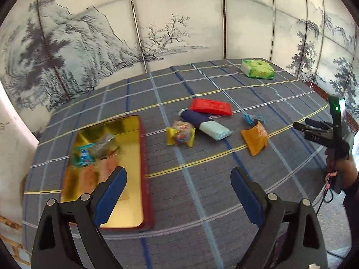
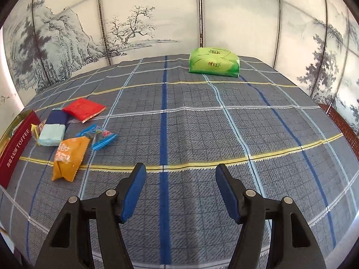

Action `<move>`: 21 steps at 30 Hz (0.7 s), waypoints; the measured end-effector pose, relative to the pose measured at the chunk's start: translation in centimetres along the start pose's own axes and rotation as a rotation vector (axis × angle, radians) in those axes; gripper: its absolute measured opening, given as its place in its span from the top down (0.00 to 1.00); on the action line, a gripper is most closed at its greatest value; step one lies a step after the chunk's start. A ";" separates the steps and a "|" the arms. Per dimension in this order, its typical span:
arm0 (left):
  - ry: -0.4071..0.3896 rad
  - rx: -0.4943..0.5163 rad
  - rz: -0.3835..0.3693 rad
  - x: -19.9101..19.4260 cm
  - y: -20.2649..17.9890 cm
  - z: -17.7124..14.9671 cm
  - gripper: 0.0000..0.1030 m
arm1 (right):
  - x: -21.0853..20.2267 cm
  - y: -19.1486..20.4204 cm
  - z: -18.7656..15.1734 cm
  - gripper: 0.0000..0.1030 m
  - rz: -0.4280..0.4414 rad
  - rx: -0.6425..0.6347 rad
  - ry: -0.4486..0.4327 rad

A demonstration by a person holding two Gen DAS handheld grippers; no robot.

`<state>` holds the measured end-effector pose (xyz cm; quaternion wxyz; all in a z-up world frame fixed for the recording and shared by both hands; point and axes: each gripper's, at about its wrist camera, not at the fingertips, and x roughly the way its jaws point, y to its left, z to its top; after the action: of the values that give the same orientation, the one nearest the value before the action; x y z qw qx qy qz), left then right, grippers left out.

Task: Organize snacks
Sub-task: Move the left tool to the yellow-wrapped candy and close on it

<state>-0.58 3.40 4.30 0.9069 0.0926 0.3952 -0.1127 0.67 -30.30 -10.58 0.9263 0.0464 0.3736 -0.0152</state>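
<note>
A red toffee tin [image 1: 147, 168] with a gold inside lies at the left and holds a teal-wrapped snack [image 1: 84, 155] and other packets; its red side shows in the right wrist view [image 2: 15, 150]. On the cloth lie a yellow-wrapped snack [image 1: 180, 132], a navy and light-blue packet [image 1: 205, 124], a red packet [image 1: 211, 107], an orange packet [image 1: 255, 137] and a small blue-wrapped snack [image 1: 248, 118]. My left gripper [image 1: 178, 177] is open and empty, above the cloth just right of the tin. My right gripper [image 2: 180, 171] is open and empty, right of the orange packet [image 2: 69, 157].
A green tissue pack [image 2: 213, 61] lies at the far side of the table. The checked grey-blue cloth [image 2: 246, 134] covers the table. Painted screen panels [image 2: 145, 18] stand behind. The right hand-held gripper shows at the right edge of the left wrist view [image 1: 323, 132].
</note>
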 end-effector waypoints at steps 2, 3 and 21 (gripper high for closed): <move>0.045 -0.036 -0.055 1.5 -0.3 1.5 0.11 | 0.6 -0.5 0.0 0.37 0.033 0.021 0.010; 0.066 -0.078 -0.075 2.6 -0.2 2.5 0.11 | 0.7 -0.6 0.2 0.37 0.045 0.027 0.002; 0.390 -0.758 -0.053 18.0 5.4 4.9 0.57 | 0.3 -0.3 -0.2 0.35 0.208 0.019 -0.041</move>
<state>16.26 4.98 -5.30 0.7819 -0.2378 0.5751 0.0367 0.68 -30.62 -10.94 0.9298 0.0934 0.3477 0.0766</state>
